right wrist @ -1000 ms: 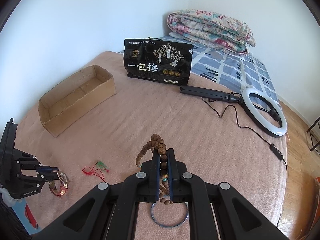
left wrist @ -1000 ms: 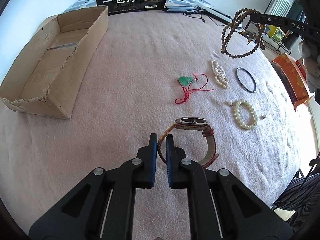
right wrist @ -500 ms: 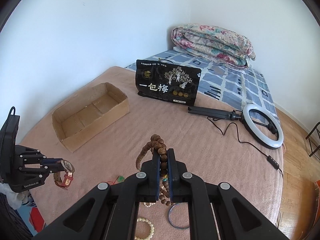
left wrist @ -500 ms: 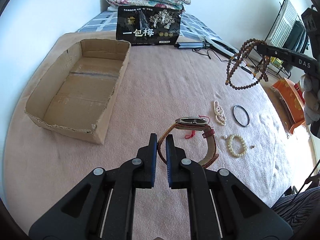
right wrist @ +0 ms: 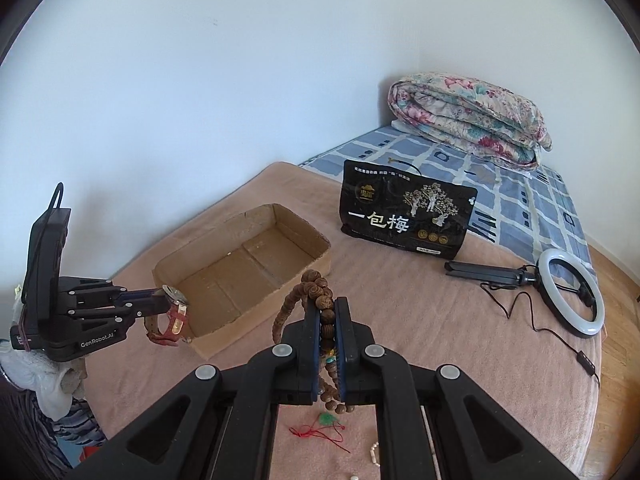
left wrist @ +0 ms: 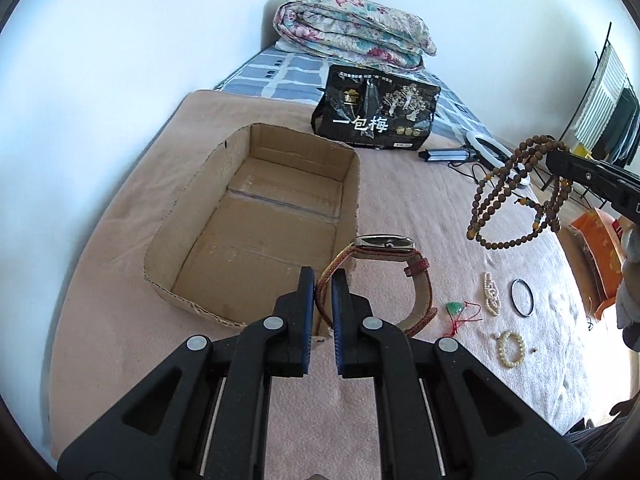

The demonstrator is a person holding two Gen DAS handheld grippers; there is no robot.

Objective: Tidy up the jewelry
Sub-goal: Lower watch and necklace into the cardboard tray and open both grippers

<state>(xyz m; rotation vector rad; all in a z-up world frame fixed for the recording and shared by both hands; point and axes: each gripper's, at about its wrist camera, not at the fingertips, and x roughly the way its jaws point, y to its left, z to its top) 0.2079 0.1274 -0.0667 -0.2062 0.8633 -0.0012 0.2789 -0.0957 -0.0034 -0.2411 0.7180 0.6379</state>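
Both claws now nearer box (left wrist: 256, 216)

Pink-blanketed bed (left wrist: 400, 200), cardboard box (left wrist: 256, 220) lay at ten o'clock, black snack bag (left wrist: 376, 120) at twelve, jade pendant (left wrist: 456, 307), pearl strands (left wrist: 491, 298), bangle (left wrist: 522, 297) at three.

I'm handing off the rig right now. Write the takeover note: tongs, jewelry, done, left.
Left tongs: shut on the watch strap, held up at the cardboard box.
Right tongs: shut on the brown bead necklace, in the air.
Done: nothing in the box yet.
Left: drop both in; then green pendant, pearl strand, black ring, pearl bracelet on the blanket.
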